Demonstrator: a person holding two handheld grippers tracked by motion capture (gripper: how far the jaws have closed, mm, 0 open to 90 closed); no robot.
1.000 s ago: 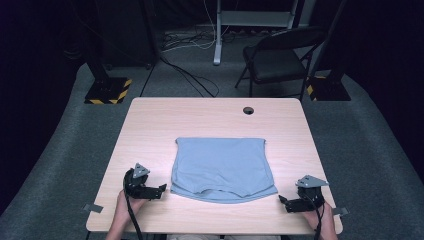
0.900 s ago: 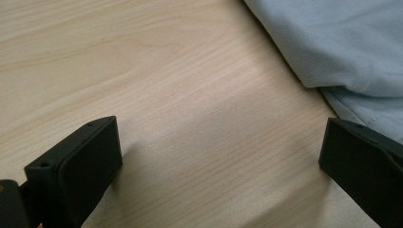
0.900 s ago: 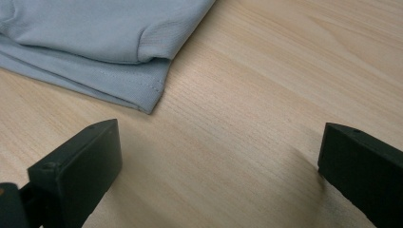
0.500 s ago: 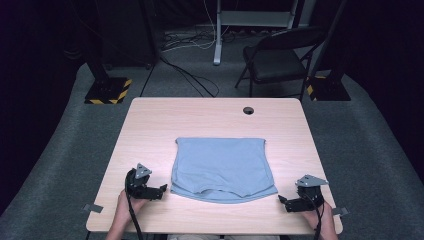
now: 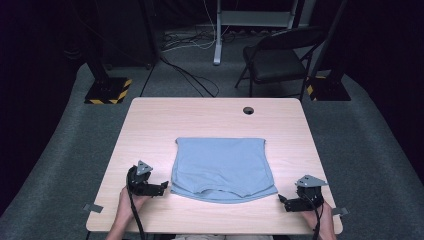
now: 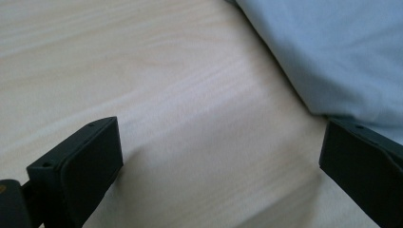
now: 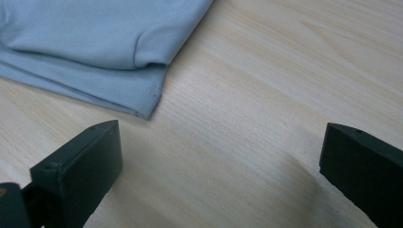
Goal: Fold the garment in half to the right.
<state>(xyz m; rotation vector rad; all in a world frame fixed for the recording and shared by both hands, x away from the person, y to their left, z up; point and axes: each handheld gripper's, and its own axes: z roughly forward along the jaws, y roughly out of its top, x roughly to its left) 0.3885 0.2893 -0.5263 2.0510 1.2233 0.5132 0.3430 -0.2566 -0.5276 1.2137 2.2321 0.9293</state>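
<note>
Between the two grippers lies the blue cloth (image 5: 222, 169), just beyond both sets of wide-apart, empty jaws.

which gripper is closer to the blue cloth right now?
The left gripper: its tip nearly meets the blue cloth at its near-left edge. The right gripper sits farther off the near-right corner.

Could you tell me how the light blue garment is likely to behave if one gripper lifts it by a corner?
The light blue garment lies flat in soft folded layers, so it will probably droop and unfold rather than hold its shape. It looks thin, so likely light. Its hemmed corner sits flush on the wooden table, so pinching a single layer may be fiddly.
</note>
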